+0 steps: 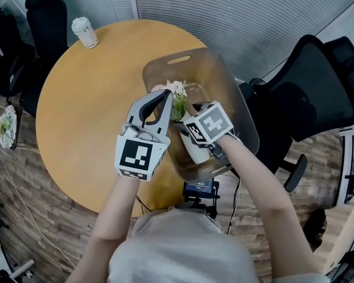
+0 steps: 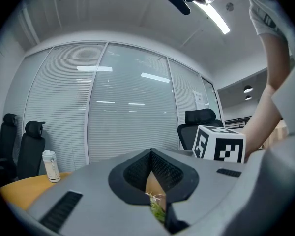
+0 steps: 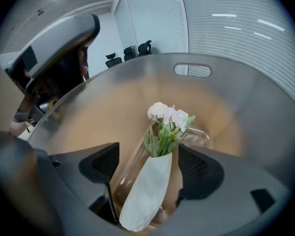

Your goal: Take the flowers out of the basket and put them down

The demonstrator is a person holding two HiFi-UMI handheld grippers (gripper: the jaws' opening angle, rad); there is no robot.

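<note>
- Your right gripper [image 3: 150,167] points down into the basket [image 1: 233,93]. Its jaws are wide apart, one on either side of the flowers [image 3: 162,132], and neither pad presses on them.
- The flowers are pale blossoms and green leaves in a white wrap. They lie tilted inside the basket, with the blossoms toward its handle slot [image 1: 179,59].
- The basket is translucent grey and sits at the right edge of a round wooden table [image 1: 76,128]. Its tall walls stand all around the flowers.
- Your left gripper [image 1: 164,96] points level over the basket's left rim, just beside the blossoms. Its jaws are closed tip to tip, but I cannot tell whether they pinch the rim.
- A white lidded cup [image 1: 84,32] stands at the table's far edge, well apart from the basket.
- A black office chair [image 1: 310,93] stands near the basket's right side, and slatted blinds [image 2: 128,112] hang behind the table.
</note>
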